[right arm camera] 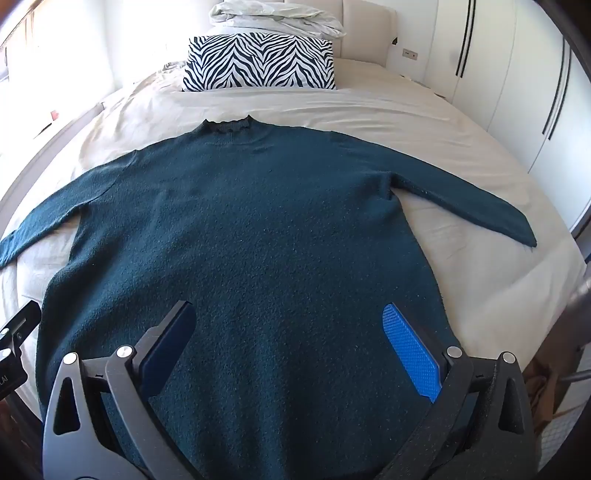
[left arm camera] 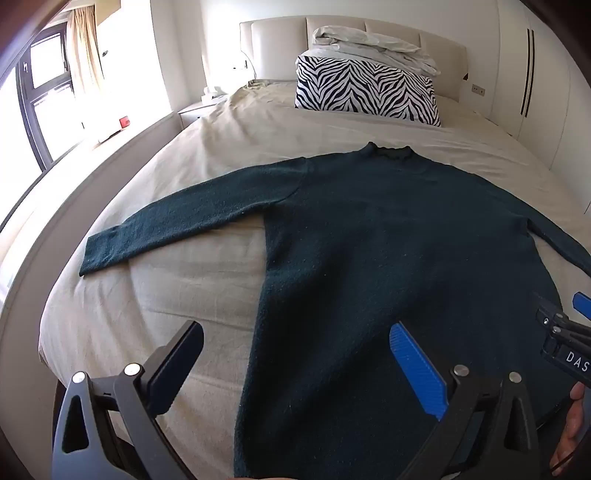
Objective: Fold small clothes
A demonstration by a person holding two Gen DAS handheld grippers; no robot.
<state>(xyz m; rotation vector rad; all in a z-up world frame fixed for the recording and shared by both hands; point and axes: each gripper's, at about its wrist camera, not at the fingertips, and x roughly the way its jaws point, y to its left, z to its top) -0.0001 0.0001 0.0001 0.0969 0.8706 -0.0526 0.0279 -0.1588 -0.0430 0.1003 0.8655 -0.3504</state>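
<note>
a dark teal sweater [right arm camera: 251, 229] lies flat, unfolded, on the beige bed sheet [right arm camera: 388, 110]. its collar points toward the headboard and its hem toward the cameras. both sleeves are spread outward, 1 to each side.

the left gripper [left arm camera: 295, 369] hovers over the sweater's left edge near the hem. its jaws stand wide apart and hold nothing: 1 finger is above bare sheet, the blue-padded finger [left arm camera: 417, 373] above the knit. whether the fingers touch the fabric cannot be told.

the right gripper [right arm camera: 295, 347] is above the lower body of the sweater. its jaws are also spread wide, with nothing between them but the fabric below.

in the left wrist view, part of the right gripper shows at the right edge, near the sweater's hem.

a zebra-print pillow [right arm camera: 258, 62] lies beyond the collar, well apart from it. a rumpled white duvet [right arm camera: 277, 16] rests behind the pillow.
</note>
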